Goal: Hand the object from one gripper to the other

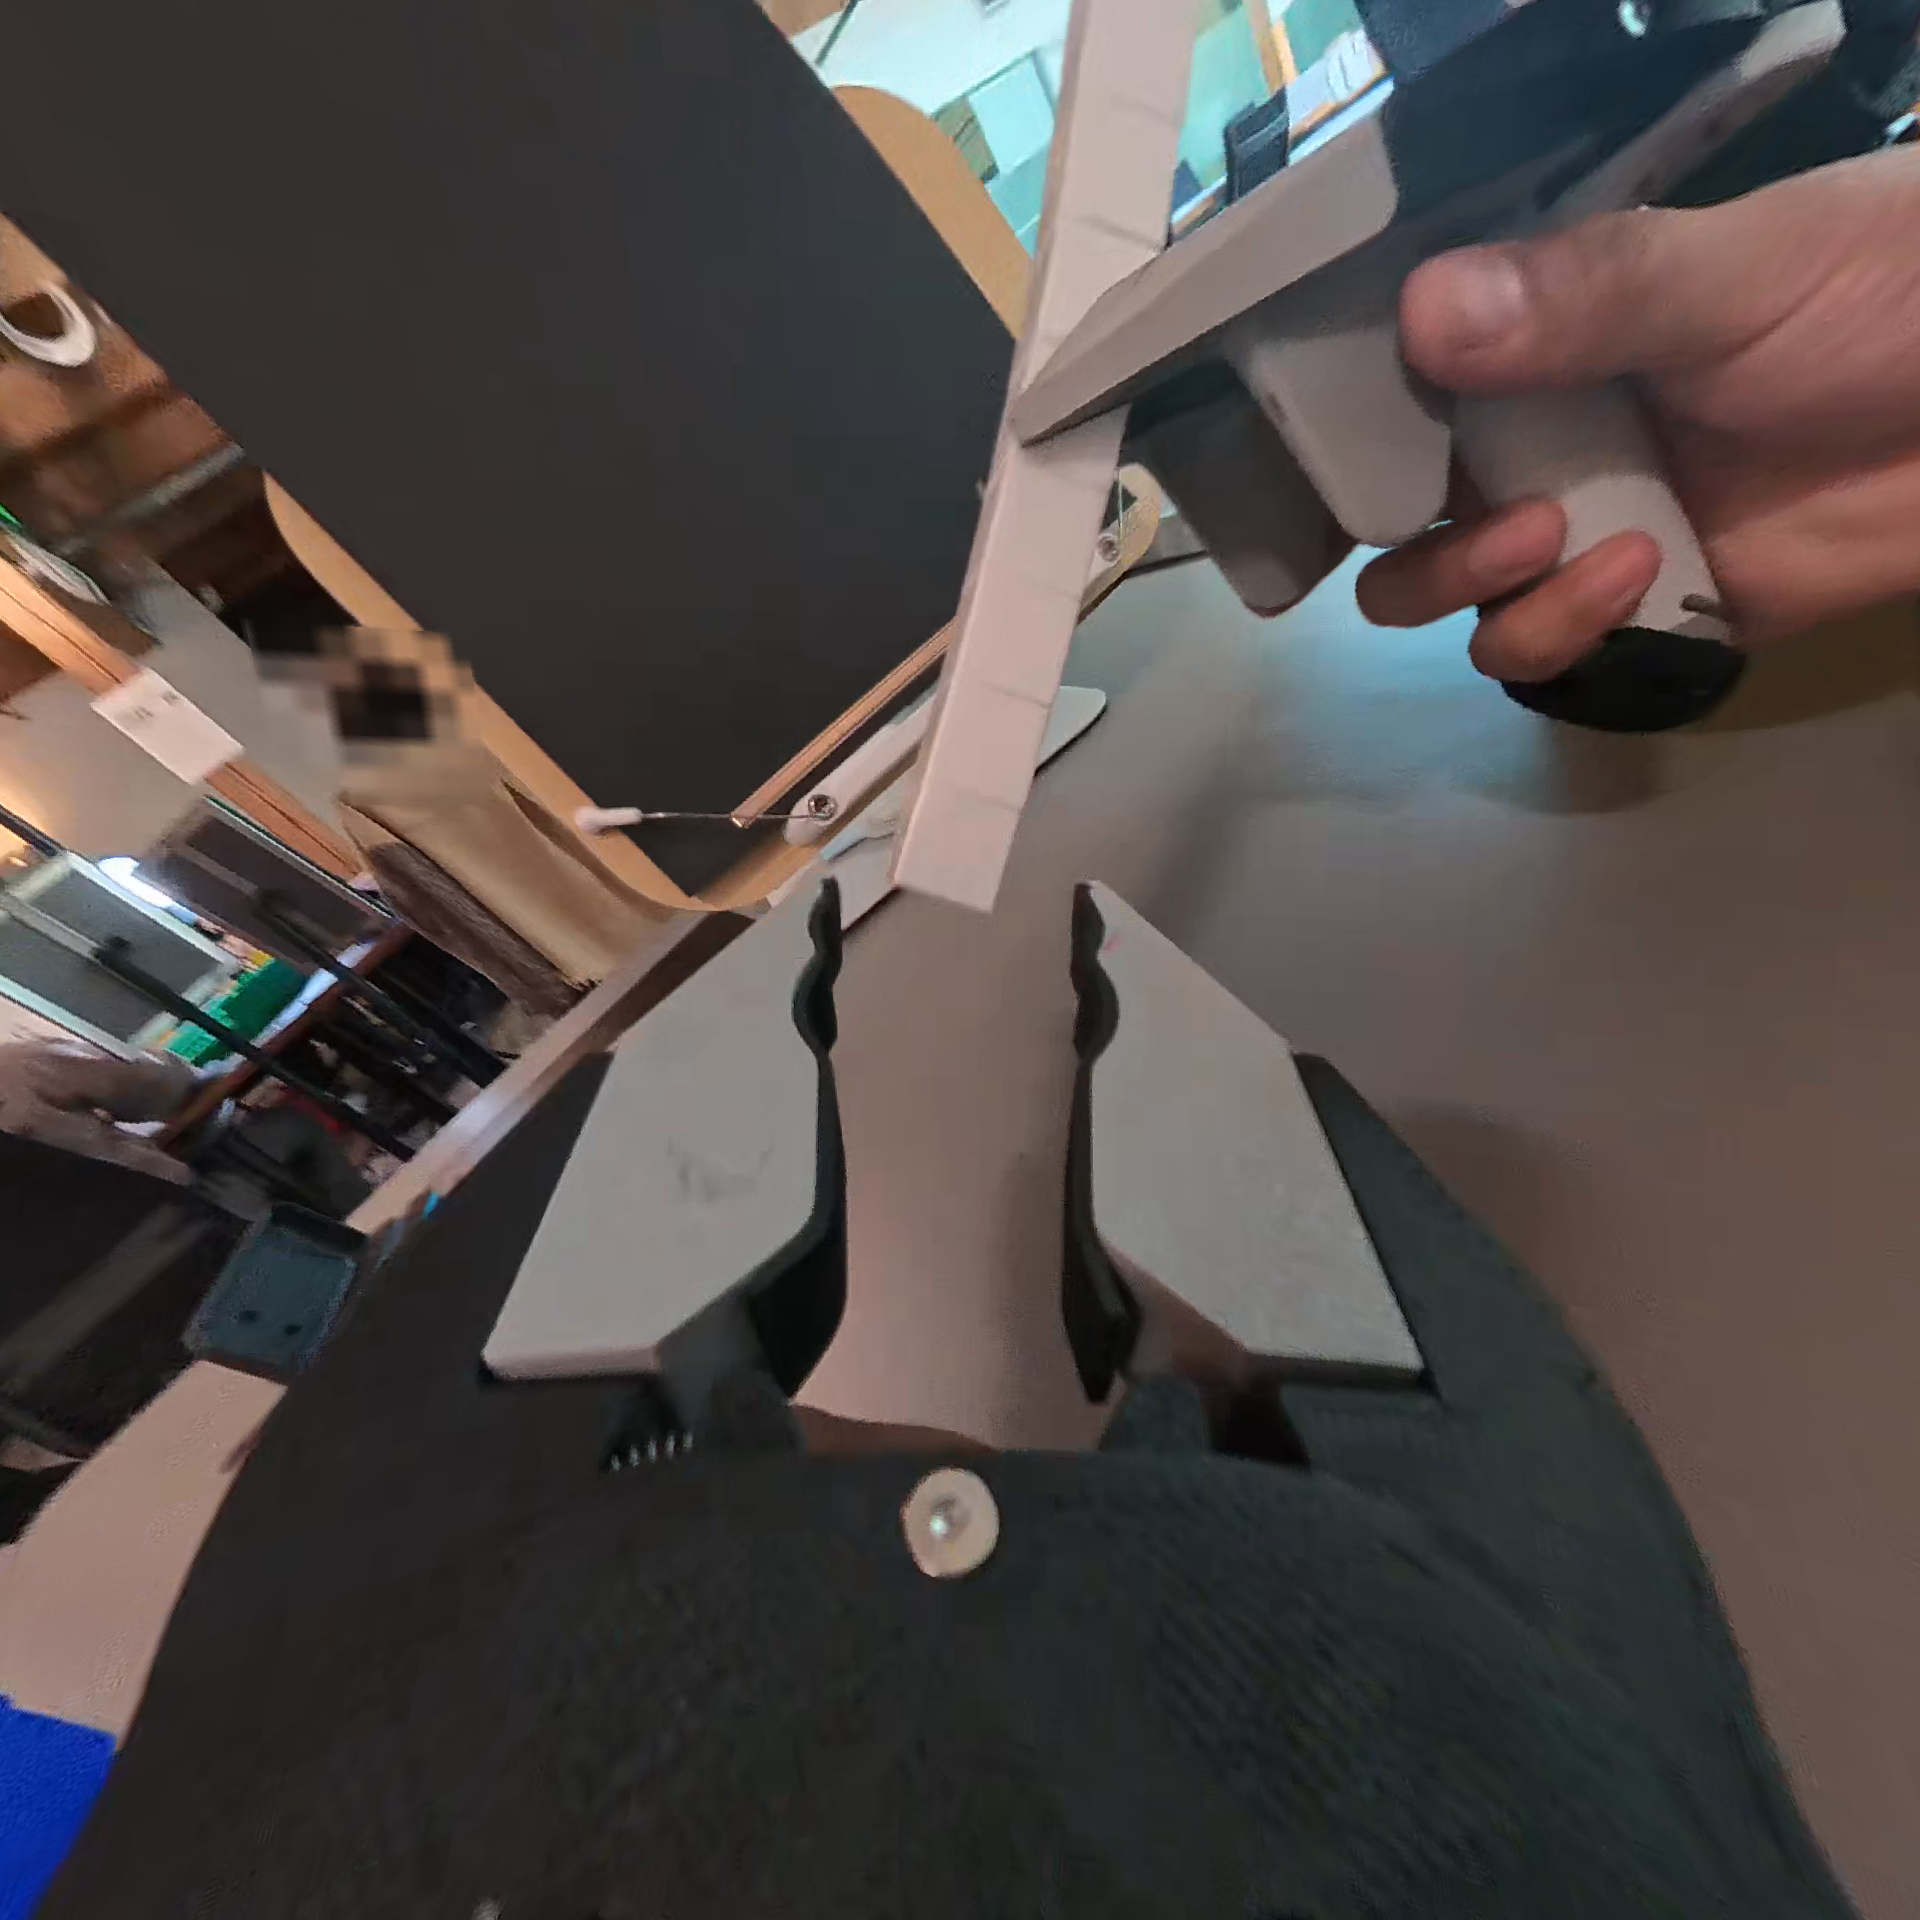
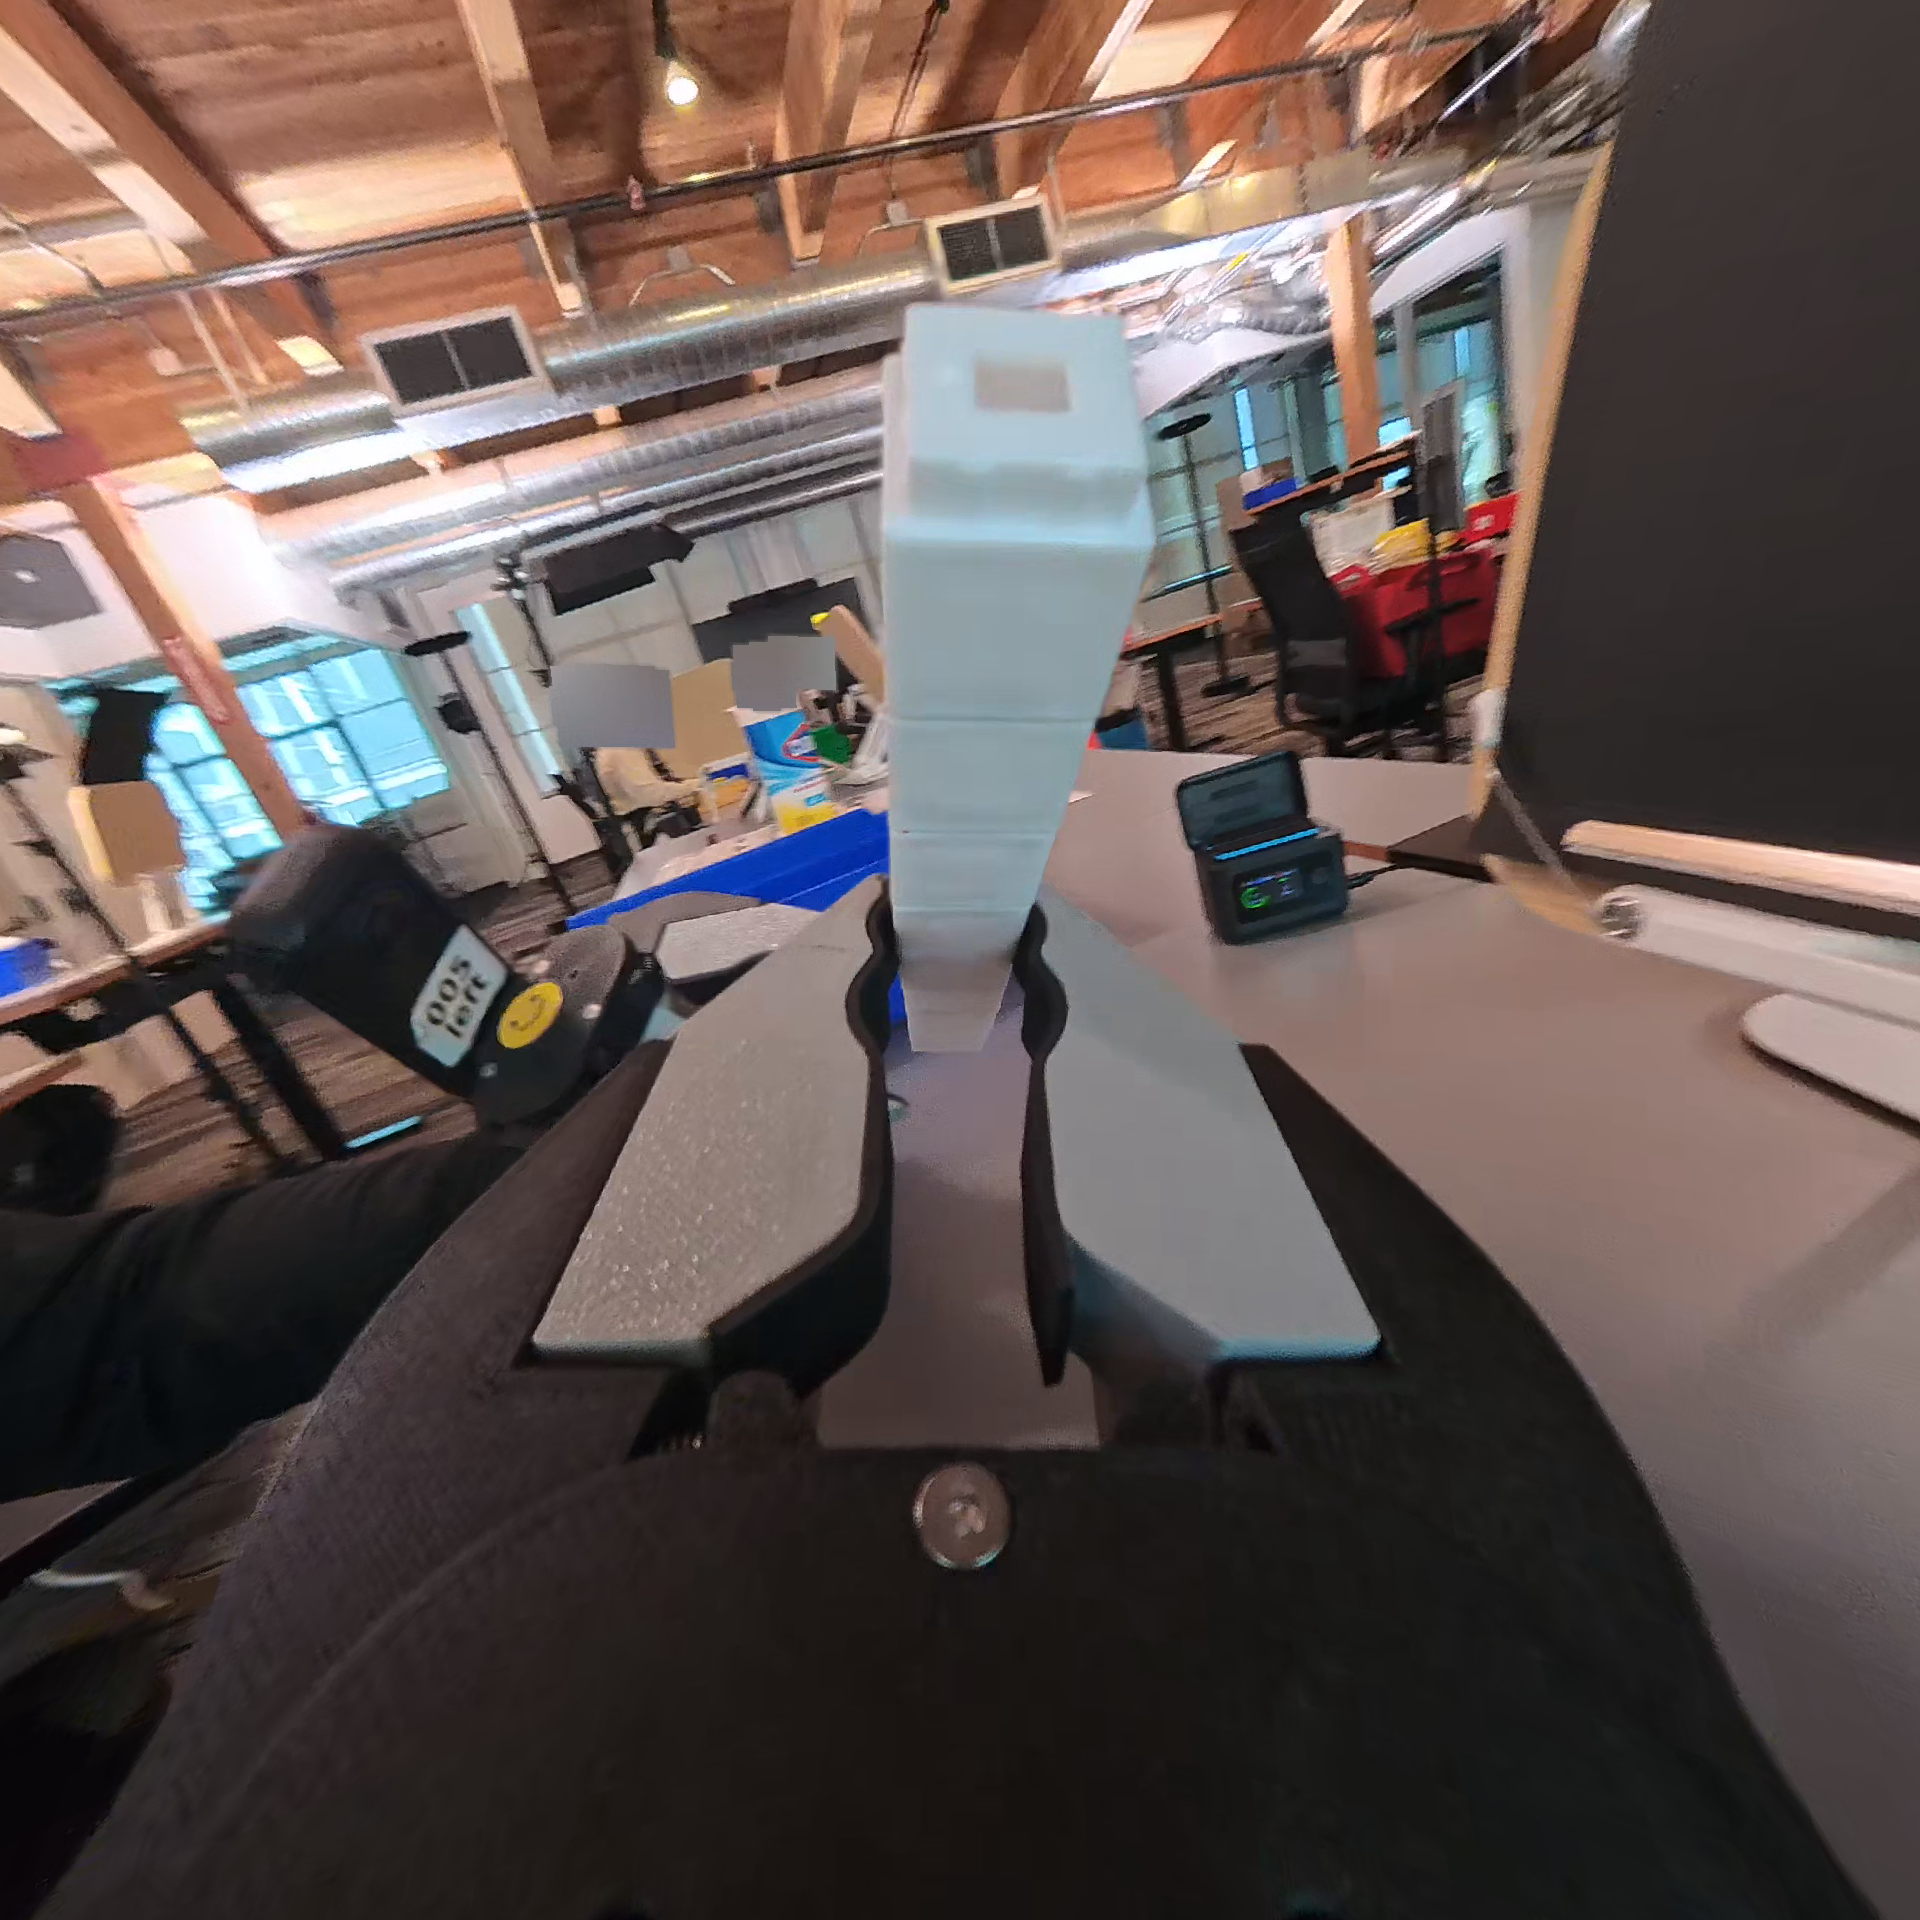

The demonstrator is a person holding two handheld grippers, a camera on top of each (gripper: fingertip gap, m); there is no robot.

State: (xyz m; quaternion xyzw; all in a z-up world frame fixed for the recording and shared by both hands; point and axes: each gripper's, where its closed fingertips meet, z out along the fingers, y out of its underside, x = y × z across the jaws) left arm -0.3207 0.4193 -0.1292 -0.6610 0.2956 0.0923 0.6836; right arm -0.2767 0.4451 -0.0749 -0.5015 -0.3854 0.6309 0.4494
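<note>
A long white segmented bar (image 1: 1023, 582) runs slantwise through the left wrist view. Its lower end hangs just past the tips of my left gripper (image 1: 956, 935), in line with the gap and apart from both fingers. That gripper is open and empty. My right gripper (image 1: 1070, 384) comes in from the upper right, held by a hand (image 1: 1714, 416), and is shut on the bar higher up. In the right wrist view my right gripper (image 2: 956, 966) clamps the bar (image 2: 997, 644) near one end, and the bar points away from the camera. The left gripper's black body (image 2: 447, 987) shows low on the left.
A grey table (image 2: 1455, 1091) lies below both grippers. A large black panel with a wooden edge (image 1: 520, 364) stands close behind the bar, with a white stand foot (image 2: 1849, 1039). A small black case with a lit screen (image 2: 1262, 847) and a blue bin (image 2: 769, 868) are farther back. One gripper's finger ends stand about 8 cm off the other's.
</note>
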